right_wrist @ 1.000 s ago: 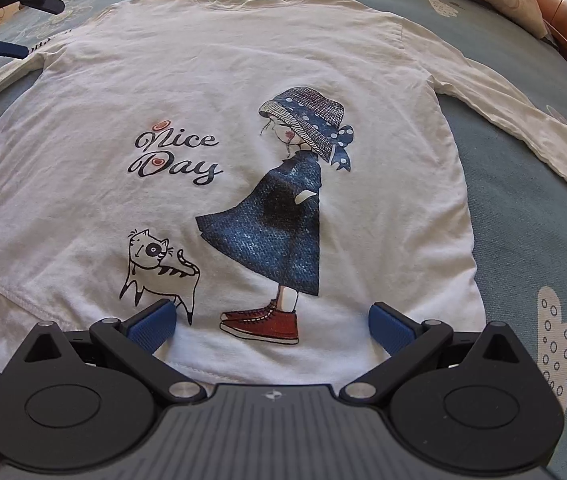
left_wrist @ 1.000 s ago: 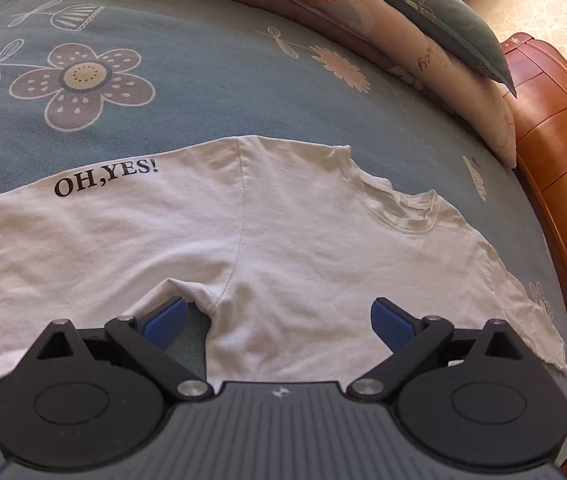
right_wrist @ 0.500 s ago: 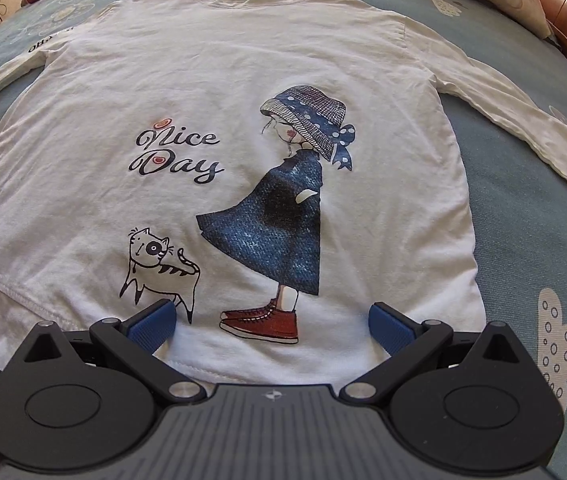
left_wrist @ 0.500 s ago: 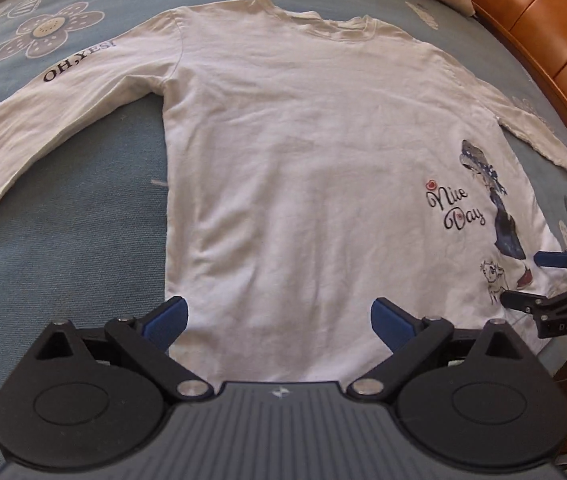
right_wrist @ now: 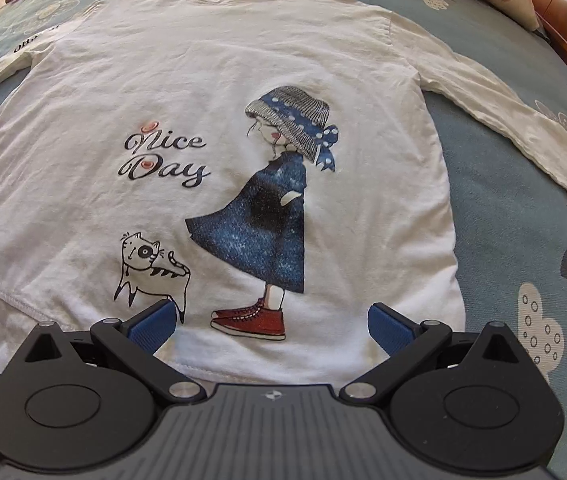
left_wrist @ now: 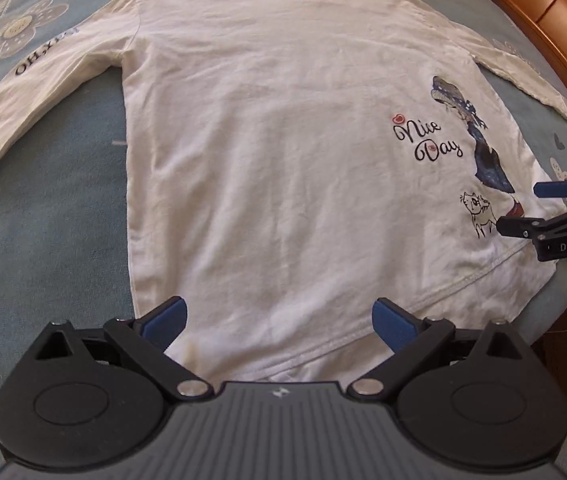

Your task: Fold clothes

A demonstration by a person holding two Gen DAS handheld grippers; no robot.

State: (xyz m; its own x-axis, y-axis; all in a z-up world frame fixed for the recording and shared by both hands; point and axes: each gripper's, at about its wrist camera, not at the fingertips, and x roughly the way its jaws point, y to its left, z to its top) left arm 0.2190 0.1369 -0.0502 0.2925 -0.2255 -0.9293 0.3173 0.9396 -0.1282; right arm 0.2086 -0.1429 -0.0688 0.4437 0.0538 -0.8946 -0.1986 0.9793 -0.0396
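The left gripper (left_wrist: 279, 322) has swung from the sleeve down to the white long-sleeved printed shirt's (left_wrist: 283, 140) hem at lower centre, jaws spread like the right gripper's (right_wrist: 271, 322), so folding can begin.

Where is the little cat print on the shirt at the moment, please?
In the right wrist view the cat print sits low on the shirt, left of the printed girl, below "Nice Day", just above the hem.
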